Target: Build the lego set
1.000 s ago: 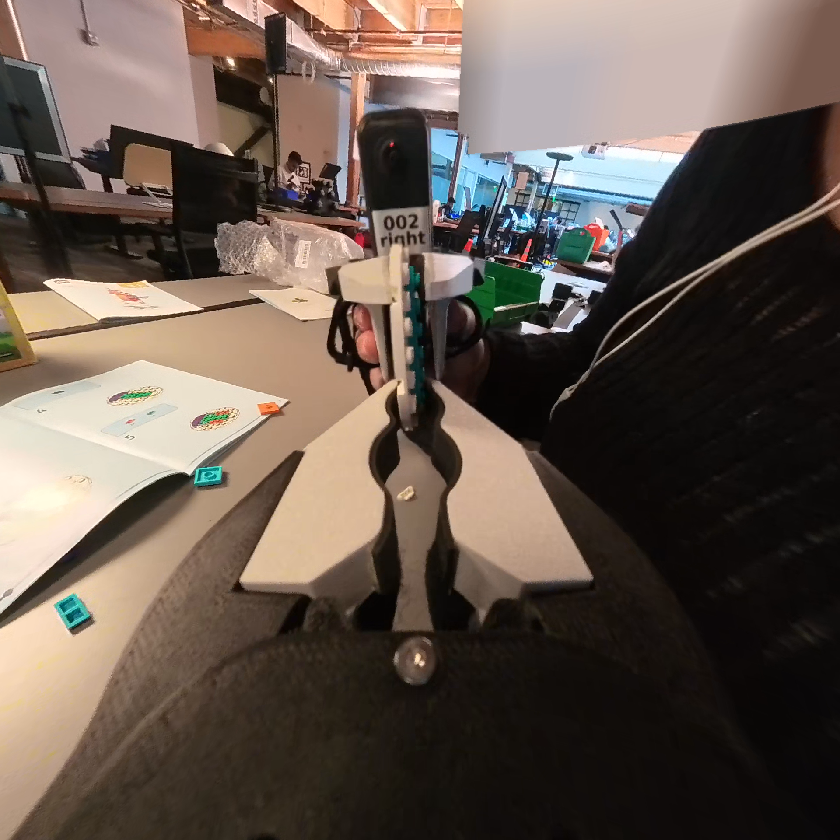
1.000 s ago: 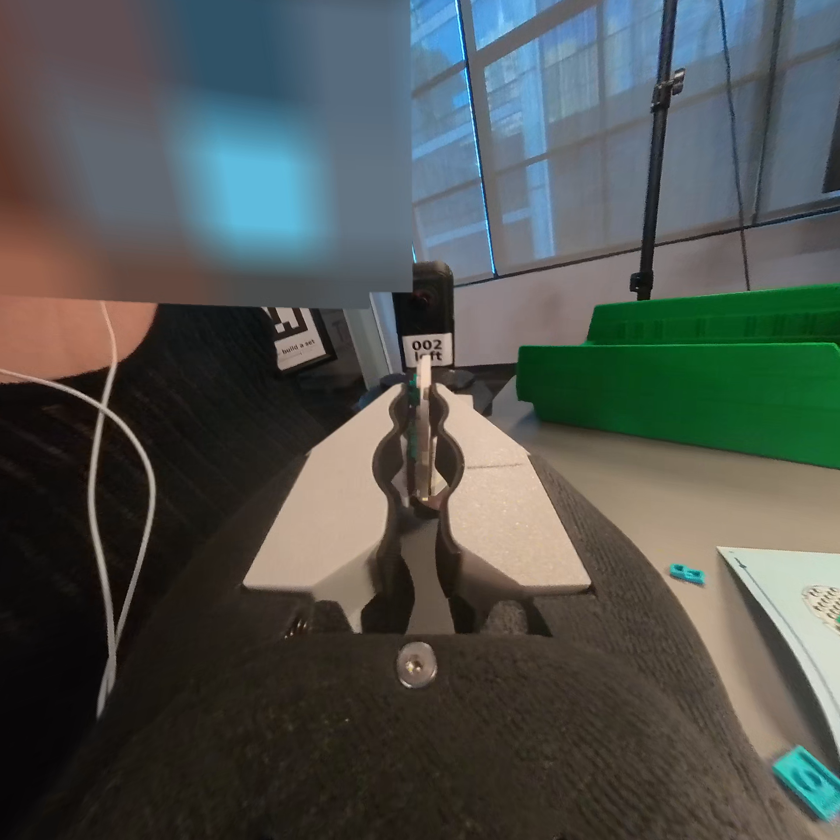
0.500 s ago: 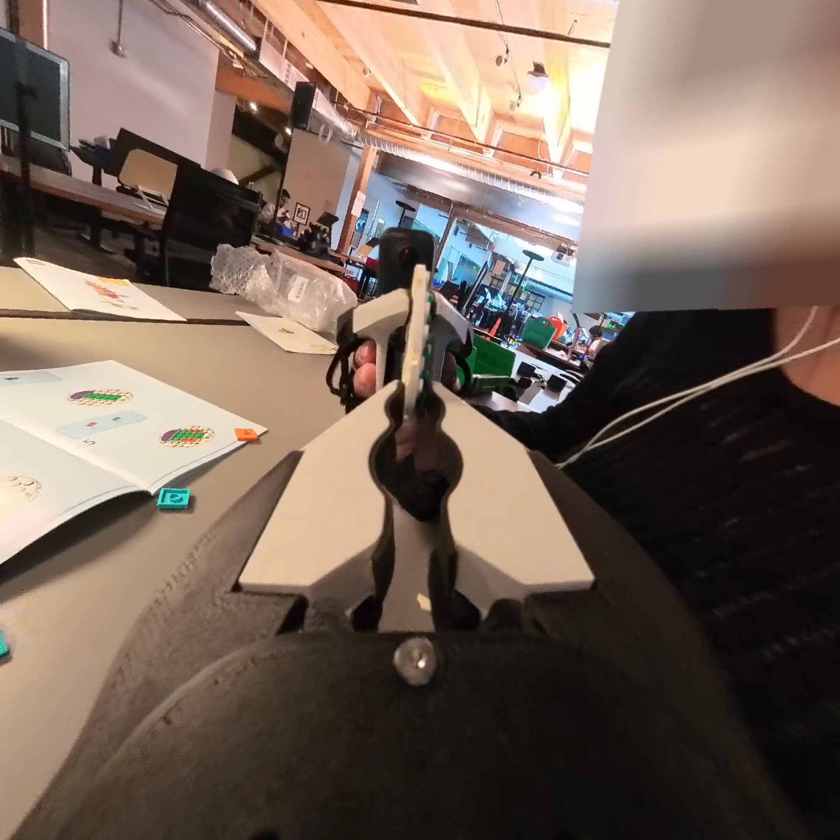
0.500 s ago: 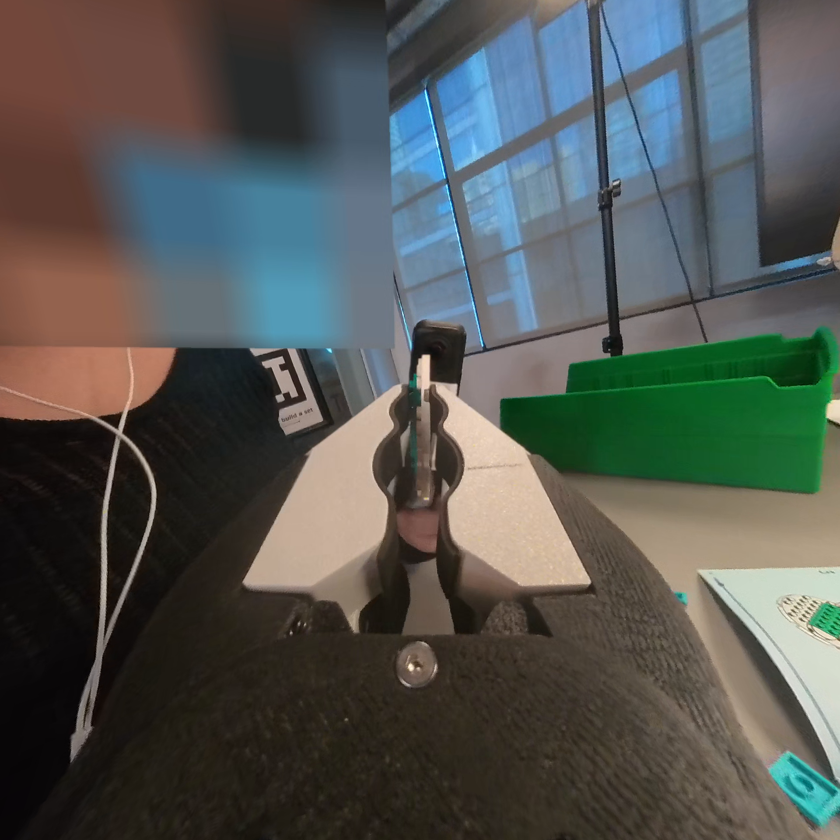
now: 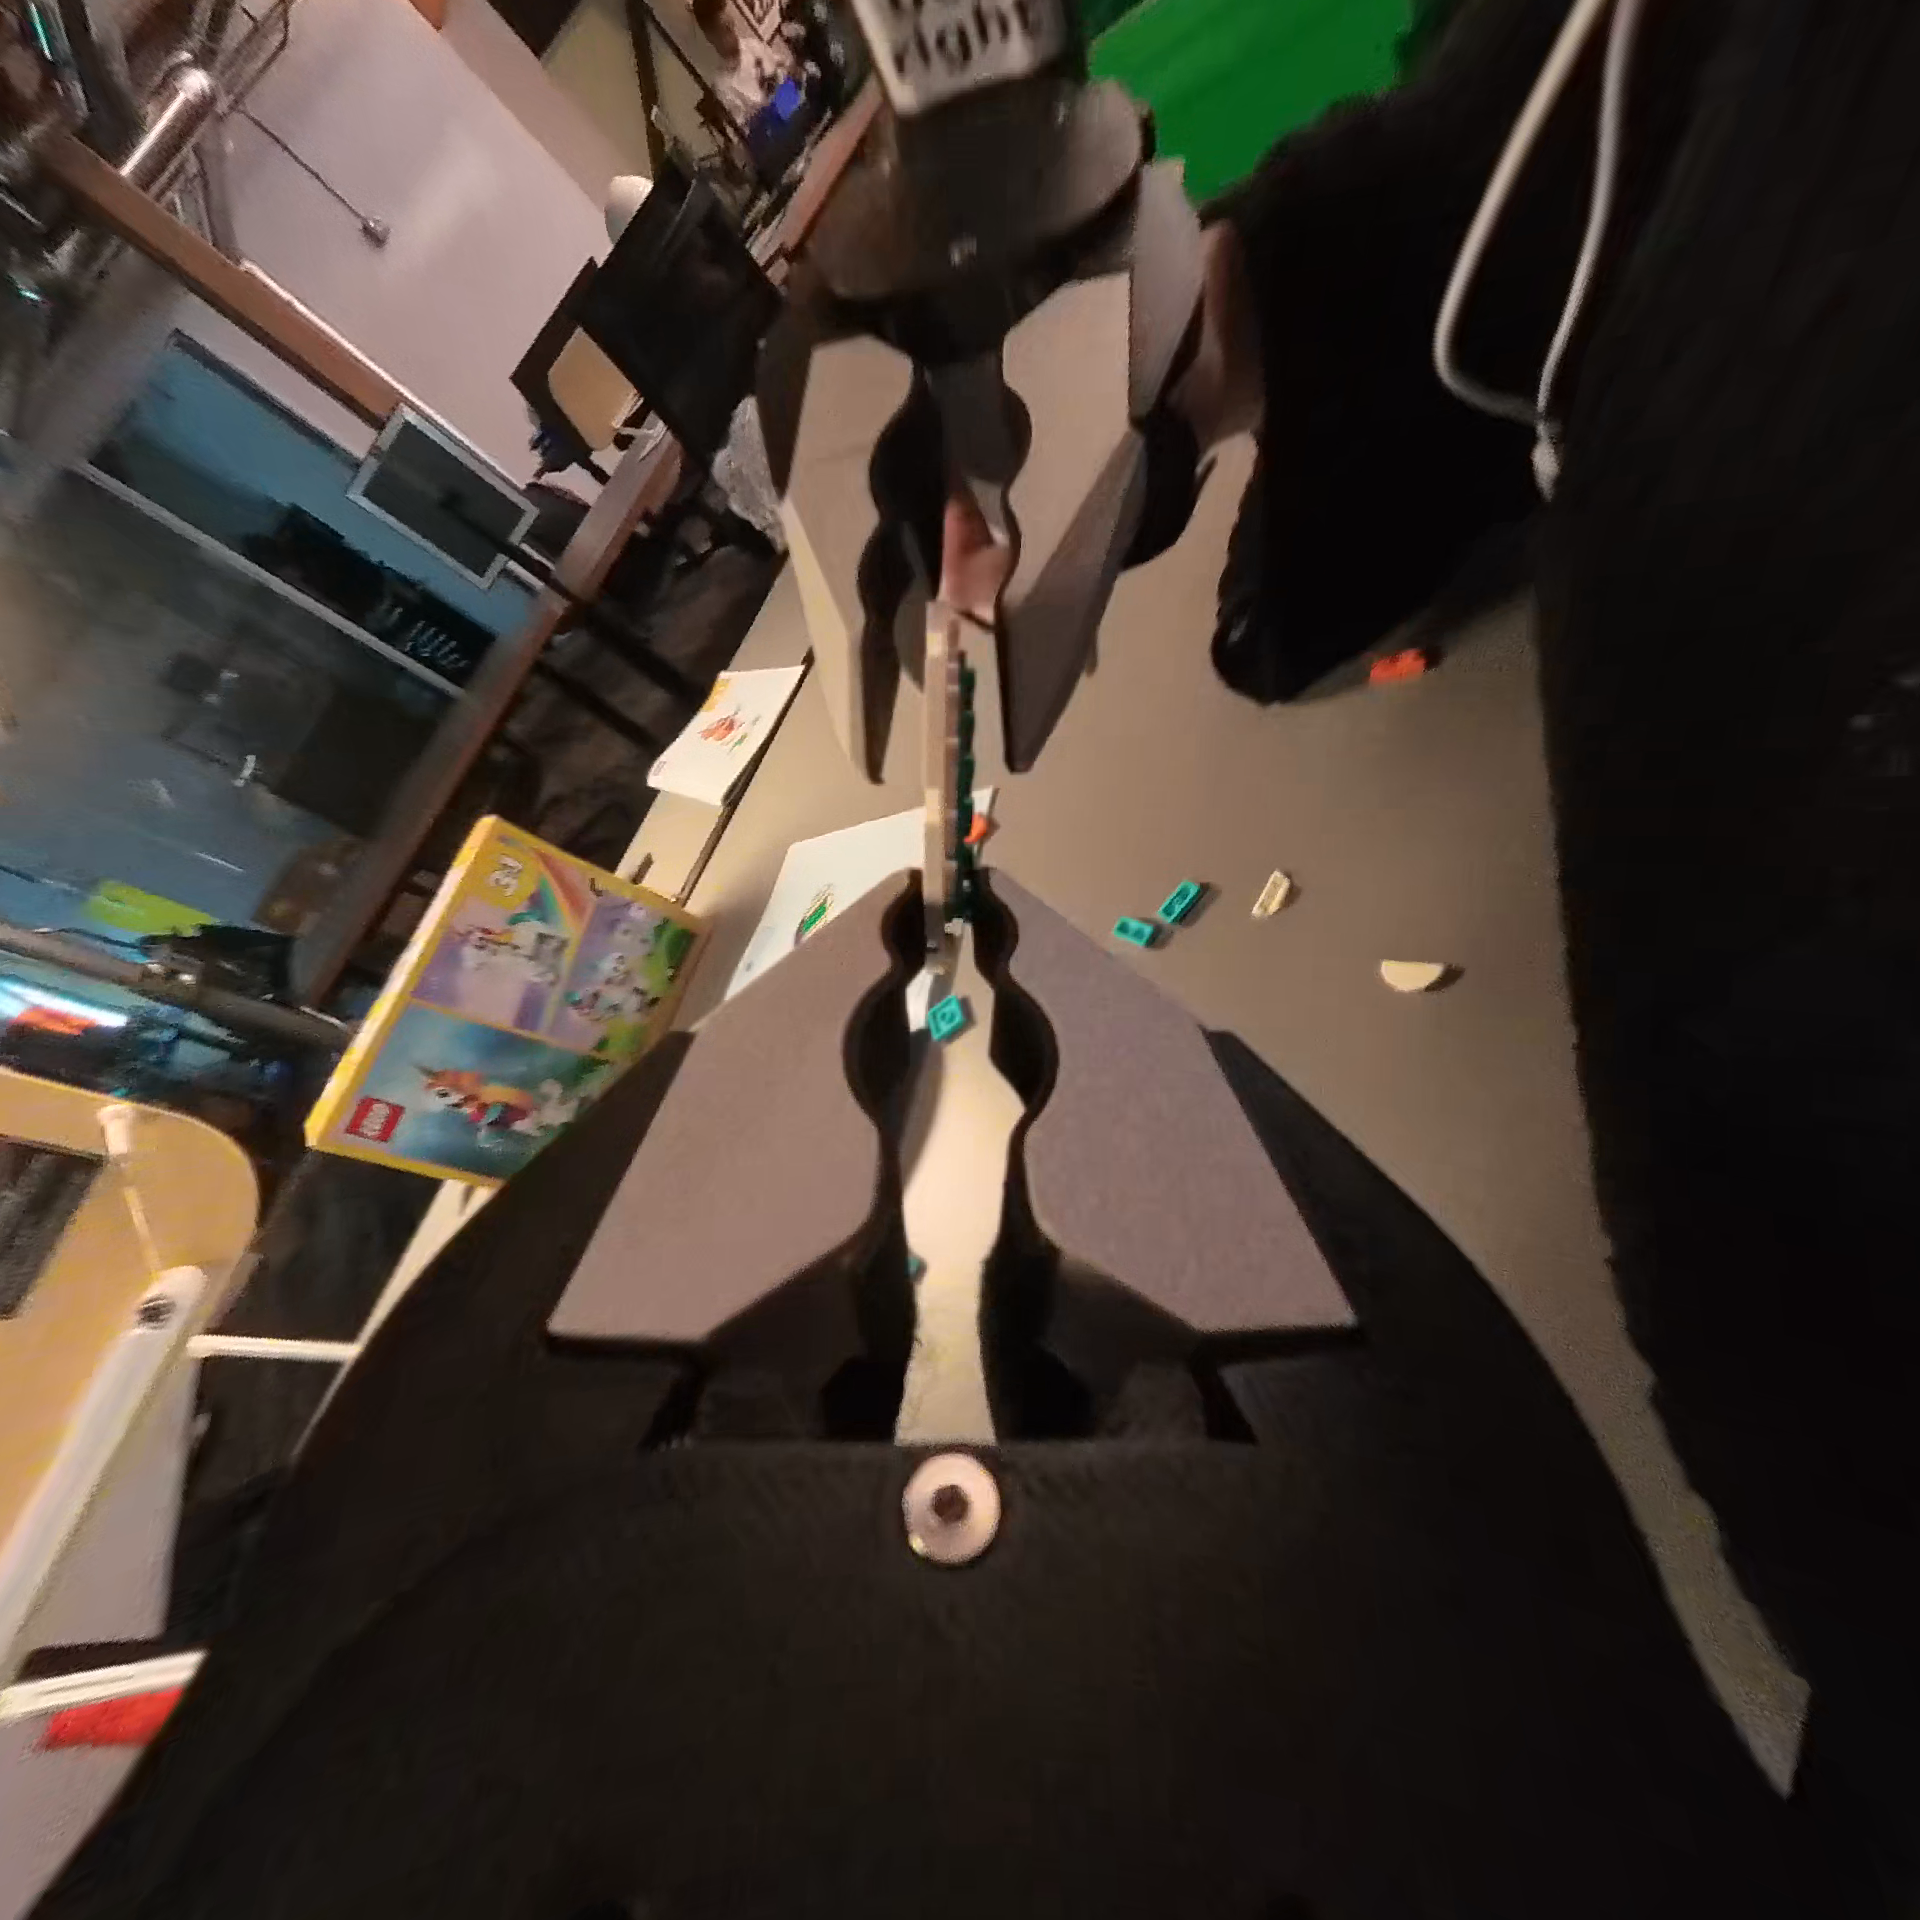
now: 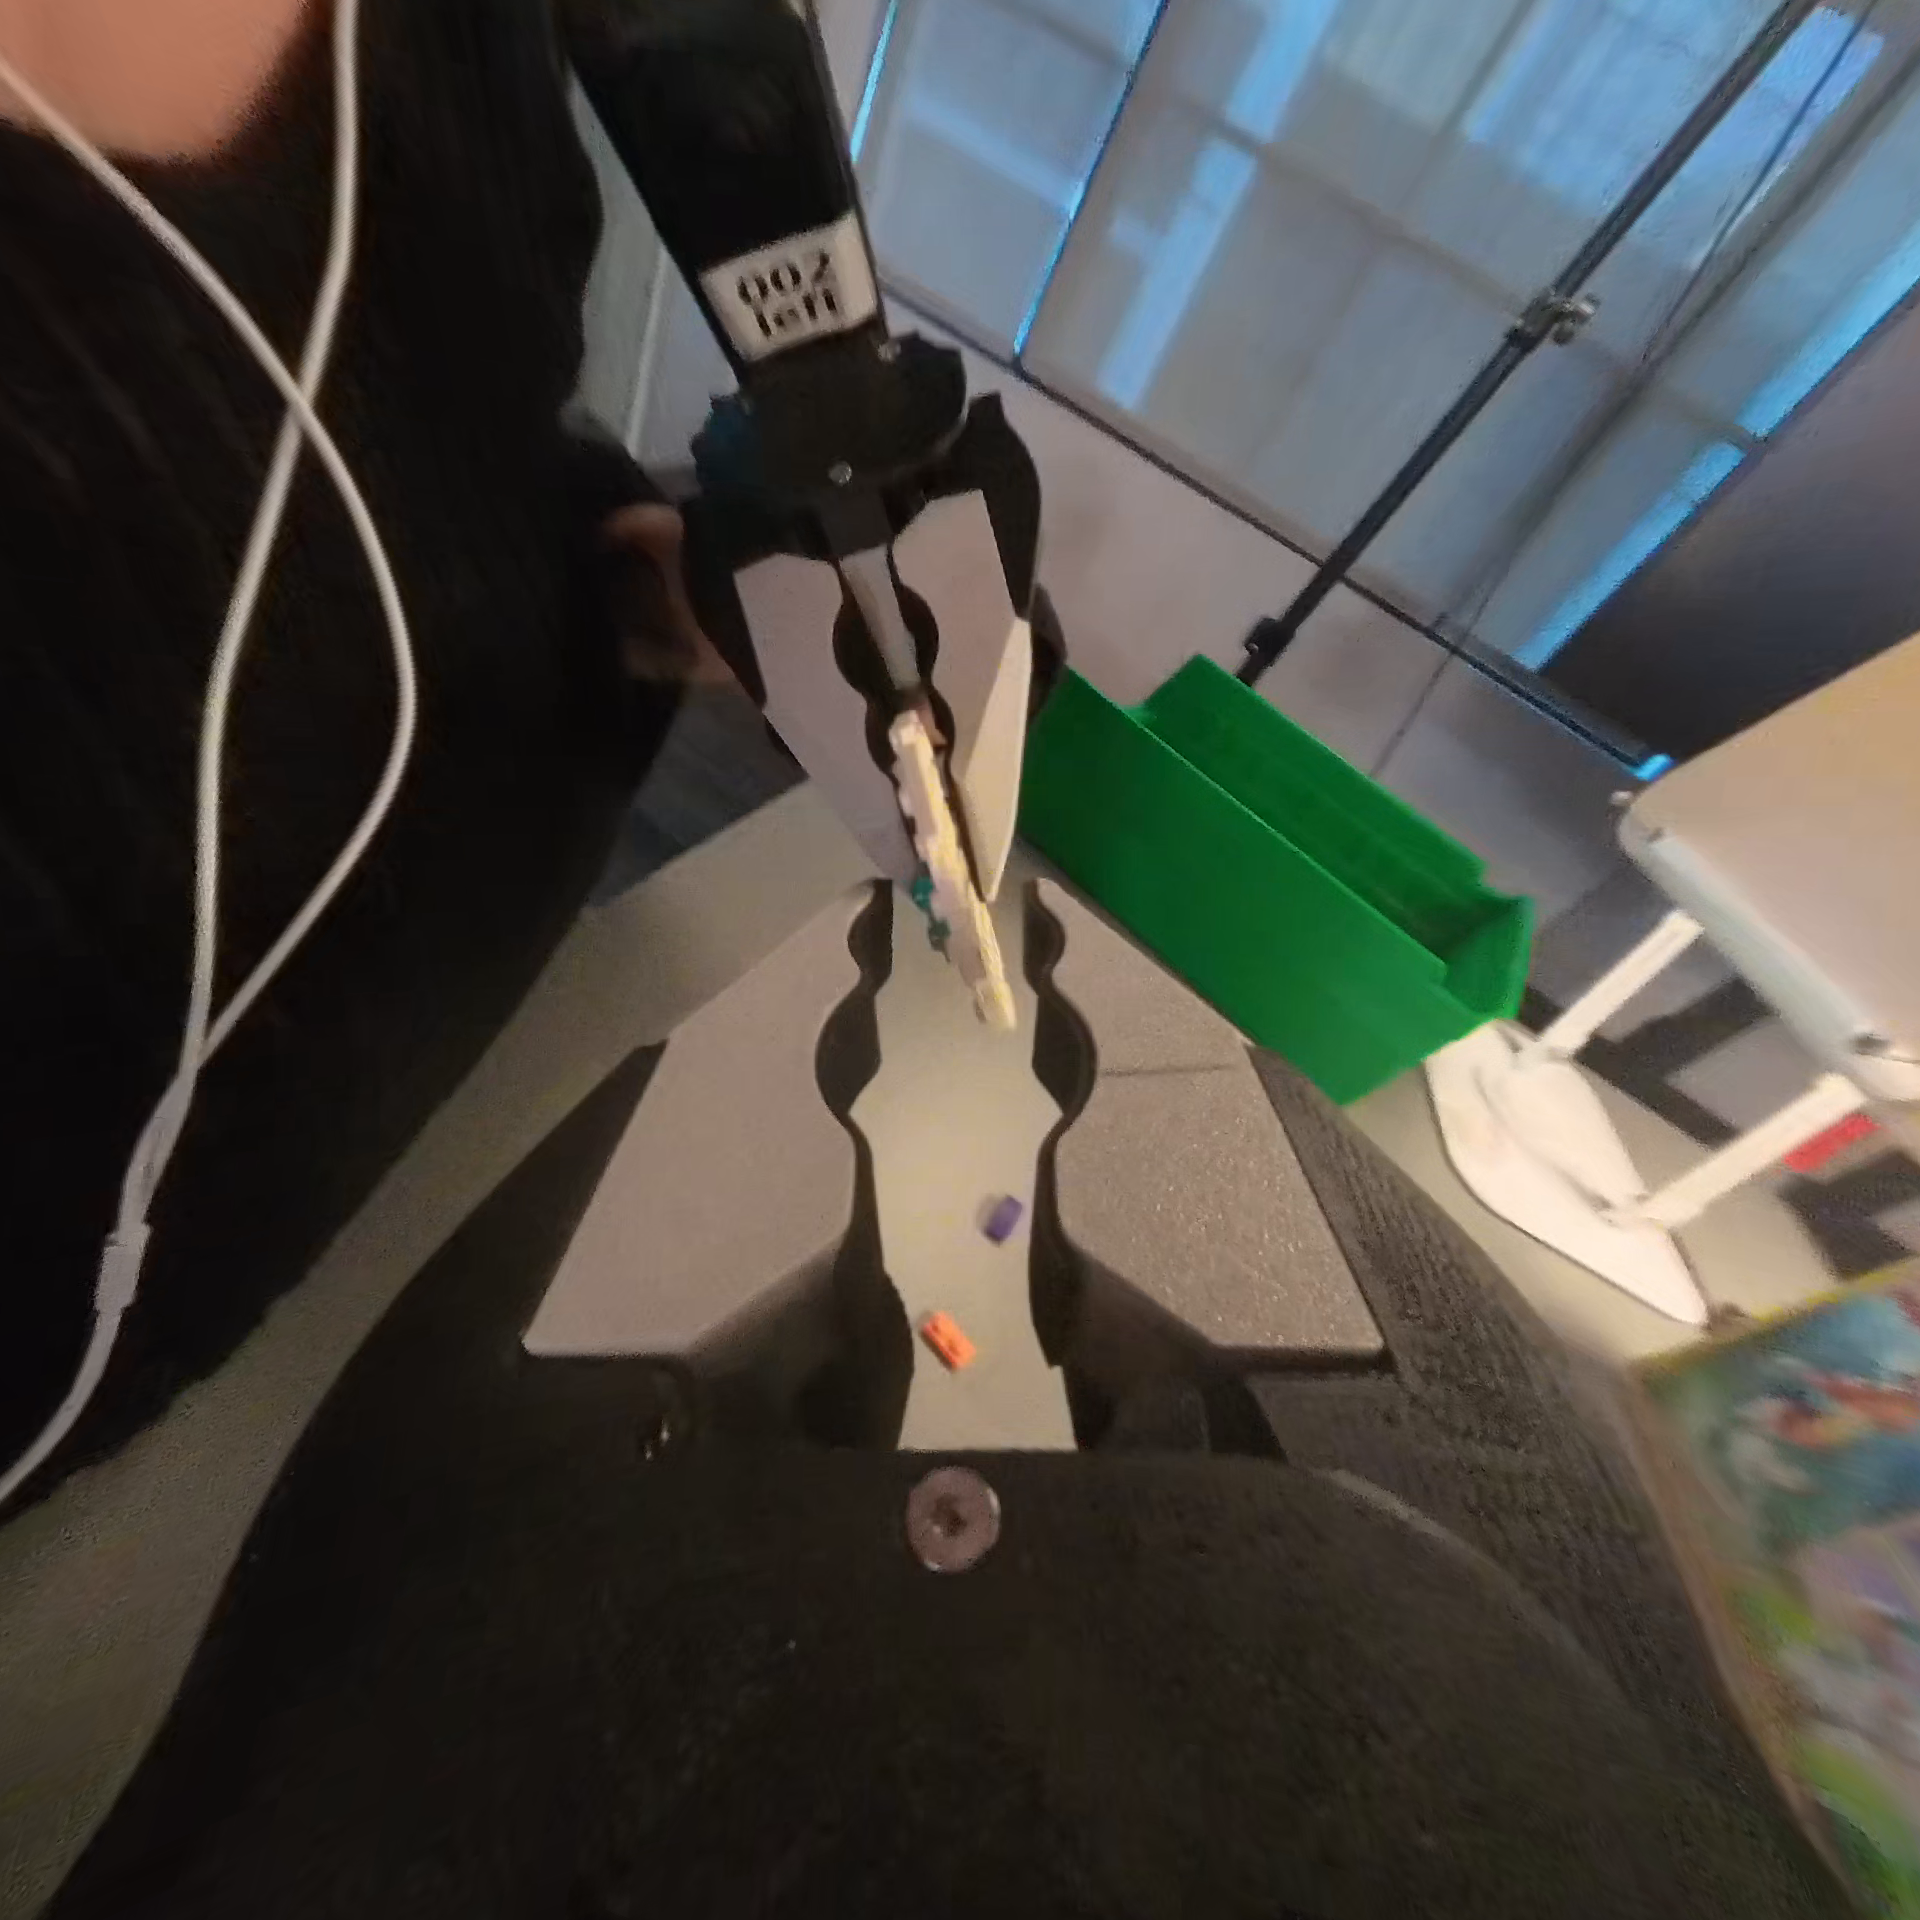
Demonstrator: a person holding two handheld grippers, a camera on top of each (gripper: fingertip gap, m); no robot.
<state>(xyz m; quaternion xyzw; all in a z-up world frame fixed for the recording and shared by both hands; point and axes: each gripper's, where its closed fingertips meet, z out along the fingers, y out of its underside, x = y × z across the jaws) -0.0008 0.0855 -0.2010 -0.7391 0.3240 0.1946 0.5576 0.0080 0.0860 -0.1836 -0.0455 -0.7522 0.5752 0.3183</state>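
Two grippers meet tip to tip over the bench (image 5: 1351,831). Left gripper (image 5: 948,914) has its fingers clamped on the near end of the cream lego plate (image 5: 943,790), teal bricks on its side. Right gripper (image 6: 951,914) has fingers spread, the plate between them, untouched. Beyond, a green bin (image 6: 1247,862).

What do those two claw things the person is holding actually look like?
Each claw, the left claw and the right claw, has two flat grey wedge-shaped fingers with wavy black inner edges, on a black textured body with a silver screw. Each carries a white label. The person wears a black sleeve, and a white cable hangs down.
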